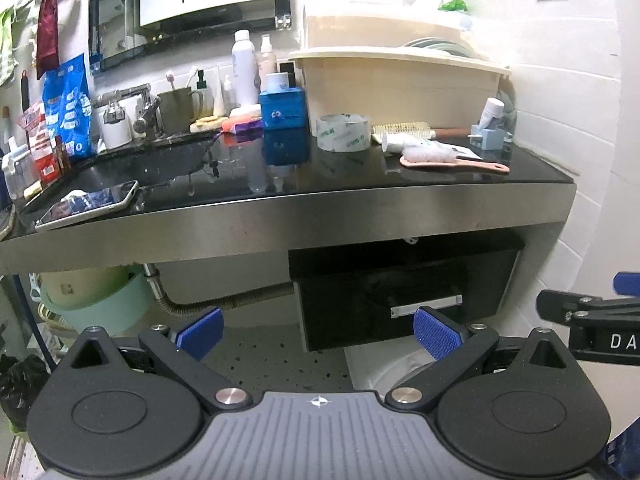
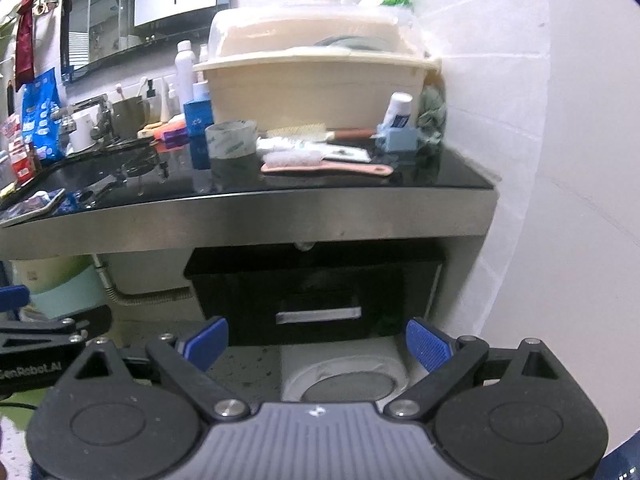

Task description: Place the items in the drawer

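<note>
A black drawer (image 1: 404,292) with a silver handle (image 1: 426,305) hangs shut under the counter's right end; it also shows in the right wrist view (image 2: 316,292). On the black counter (image 1: 360,176) lie a roll of tape (image 1: 344,132), a pink brush (image 1: 452,159), a wooden hairbrush (image 1: 408,130) and a blue box (image 1: 283,110). My left gripper (image 1: 318,330) is open and empty, below and in front of the drawer. My right gripper (image 2: 318,342) is open and empty, just below the drawer handle (image 2: 319,315).
A beige dish rack (image 1: 400,80) stands at the counter's back. A phone (image 1: 90,206) lies at the front left by the sink (image 1: 152,164). A white bin (image 2: 344,376) sits on the floor under the drawer. A white wall (image 2: 560,160) is close on the right.
</note>
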